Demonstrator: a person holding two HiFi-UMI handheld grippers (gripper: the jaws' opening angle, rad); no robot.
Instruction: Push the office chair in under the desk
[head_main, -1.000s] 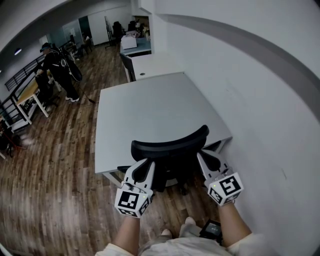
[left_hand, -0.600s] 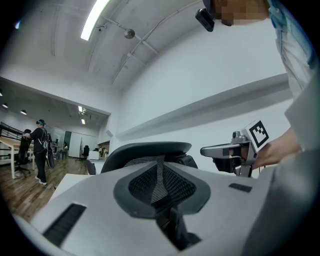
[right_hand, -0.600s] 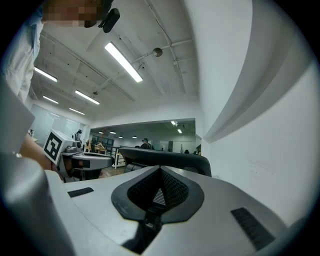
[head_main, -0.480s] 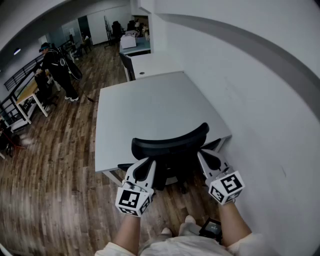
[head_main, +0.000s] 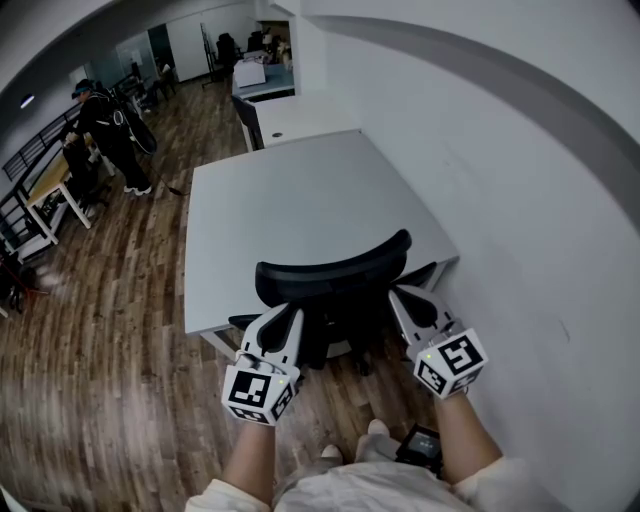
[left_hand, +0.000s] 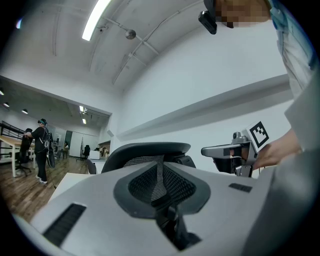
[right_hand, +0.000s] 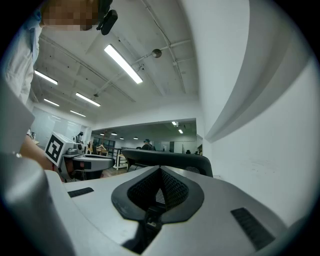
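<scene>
Black office chair (head_main: 335, 272), backrest just ahead of fingers (head_main: 279, 330)

Office chair (head_main: 335, 285) close before desk (head_main: 290, 200)

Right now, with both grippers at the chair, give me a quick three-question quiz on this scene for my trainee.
1. The left gripper and the right gripper both have their tips at:
A. the top of the desk
B. the backrest of the office chair
C. the floor
2. True or false: seen from the person, a wall runs along the desk's left side.
3. Are the right gripper's jaws apart or together?

Key
1. B
2. False: the wall is on the desk's right.
3. Together, with nothing held between them.
</scene>
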